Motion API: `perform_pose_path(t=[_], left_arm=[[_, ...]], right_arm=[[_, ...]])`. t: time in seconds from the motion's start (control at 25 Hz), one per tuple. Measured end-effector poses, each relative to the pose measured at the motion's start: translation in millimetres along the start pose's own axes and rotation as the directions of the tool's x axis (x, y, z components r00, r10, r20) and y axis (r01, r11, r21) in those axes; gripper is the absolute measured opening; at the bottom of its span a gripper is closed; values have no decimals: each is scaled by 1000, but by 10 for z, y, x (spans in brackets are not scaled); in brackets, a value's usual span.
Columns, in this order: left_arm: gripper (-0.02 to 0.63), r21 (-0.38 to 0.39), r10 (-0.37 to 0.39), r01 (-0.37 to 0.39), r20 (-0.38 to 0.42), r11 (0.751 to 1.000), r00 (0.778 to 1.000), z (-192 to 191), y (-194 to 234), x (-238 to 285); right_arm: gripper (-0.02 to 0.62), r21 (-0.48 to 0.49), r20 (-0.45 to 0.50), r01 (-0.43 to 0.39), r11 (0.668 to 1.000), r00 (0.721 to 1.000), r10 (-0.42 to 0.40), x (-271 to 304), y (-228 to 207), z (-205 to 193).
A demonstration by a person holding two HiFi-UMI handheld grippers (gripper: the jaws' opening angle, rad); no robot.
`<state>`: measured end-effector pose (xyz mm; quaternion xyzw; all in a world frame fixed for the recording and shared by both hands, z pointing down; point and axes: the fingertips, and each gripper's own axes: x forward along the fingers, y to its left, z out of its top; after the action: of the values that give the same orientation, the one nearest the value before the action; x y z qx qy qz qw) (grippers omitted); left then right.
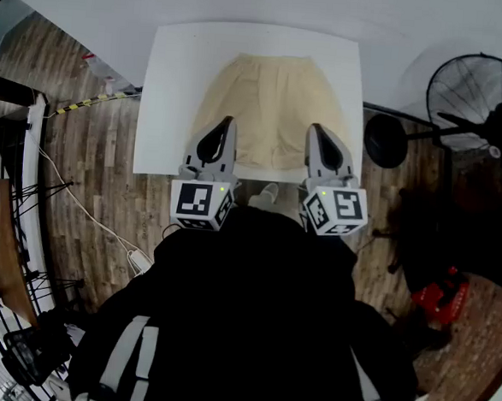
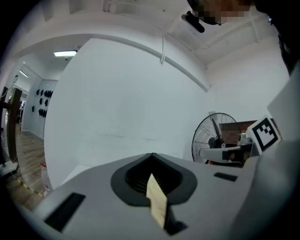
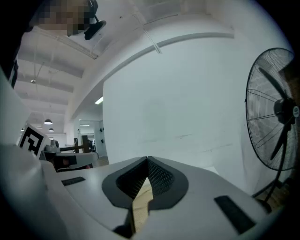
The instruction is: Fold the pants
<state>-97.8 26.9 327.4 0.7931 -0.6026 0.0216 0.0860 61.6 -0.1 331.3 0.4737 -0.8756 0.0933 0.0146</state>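
I have the left gripper [image 1: 227, 125] and the right gripper [image 1: 315, 131] at the near edge of the tan pants [image 1: 271, 98], which lie spread flat on the white table [image 1: 167, 78], near edge at the table's near side. In the left gripper view the fingers [image 2: 130, 177] are closed with a thin strip of tan cloth pinched between them. The right gripper view shows the same, fingers [image 3: 163, 177] closed on a fold of the fabric. Both point roughly level toward the far wall.

I judge the step to be carrying this near edge over to the far one. To do it well I would raise both hands together just enough to clear the lower layer, hold the spacing between them so the edge stays taut, then travel away from me in one even sweep. Pulling unevenly would skew the fold, and dragging low would bunch the cloth beneath
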Motion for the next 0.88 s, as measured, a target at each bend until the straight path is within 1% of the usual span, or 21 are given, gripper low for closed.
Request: perform_pose_path(t=[0.24,0.4,0.52,0.68,0.8,0.88], left_arm=[[3,-26,16,-16,-16,1000,1000,-62,102,-8],[3,-50,51,-54,-42,997,998,-163,253,-39],[3,-67,78,-82,-64,994,995,-255,353,-76],[3,-90,129,-138,-100,986,987,-417,508,-158],[3,-123,163,-180,-134,976,977,-547,605,-225],[5,-120,188,-207,-156,971,970,-614,674,-231]], right_arm=[[5,18,-16,-8,1000,1000,8,75,4,-51],[5,28,-35,-31,999,999,32,160,38,-119],[5,20,-69,-48,999,996,49,238,79,-188],[5,4,-135,-108,994,985,107,446,179,-298],[5,-24,-193,-160,987,969,153,644,313,-349],[5,-38,-224,-196,980,957,183,798,415,-395]])
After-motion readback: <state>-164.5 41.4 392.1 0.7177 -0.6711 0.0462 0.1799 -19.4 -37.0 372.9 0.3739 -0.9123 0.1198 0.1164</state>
